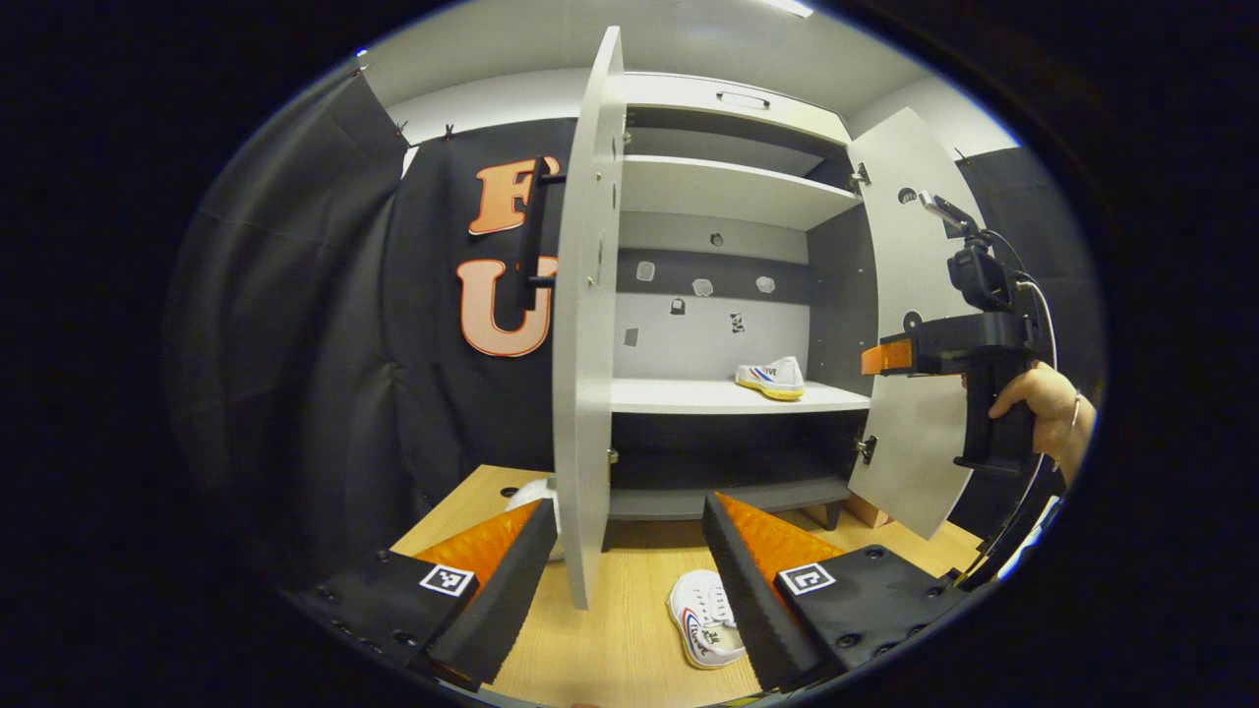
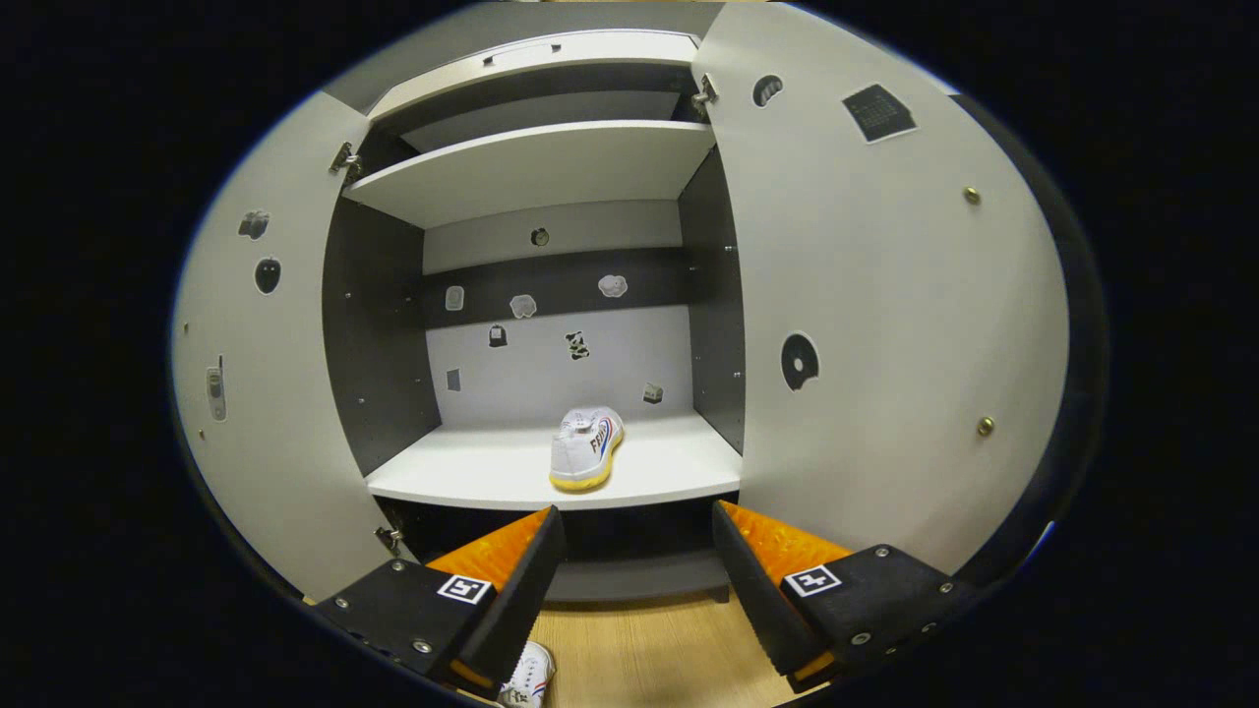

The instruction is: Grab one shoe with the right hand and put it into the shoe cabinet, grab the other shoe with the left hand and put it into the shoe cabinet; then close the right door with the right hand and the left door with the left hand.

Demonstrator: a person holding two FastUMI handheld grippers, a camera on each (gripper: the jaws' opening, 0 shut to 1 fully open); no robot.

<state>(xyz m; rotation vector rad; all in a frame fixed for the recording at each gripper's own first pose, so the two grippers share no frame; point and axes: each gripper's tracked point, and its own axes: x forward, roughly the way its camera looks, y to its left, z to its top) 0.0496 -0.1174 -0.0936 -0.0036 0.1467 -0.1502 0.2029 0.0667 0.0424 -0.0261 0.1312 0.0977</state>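
Left gripper view: two sneakers, one on the cabinet shelf (image 1: 738, 396) at (image 1: 771, 378), one on the wooden floor (image 1: 704, 618) | left gripper (image 1: 629, 551) wide, empty | right gripper (image 1: 870, 359) by the right door (image 1: 910, 393), spread unclear | Right gripper view: right gripper (image 2: 634, 560) wide, empty | two doors open.

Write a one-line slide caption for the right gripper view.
Open right gripper faces the cabinet, one shoe on its shelf, both doors open.

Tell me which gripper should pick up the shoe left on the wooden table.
Left. The left gripper is open above the white canvas shoe with red and blue stripes; the right gripper, also open, faces the grey shoe cabinet's shelf, which holds the matching shoe.
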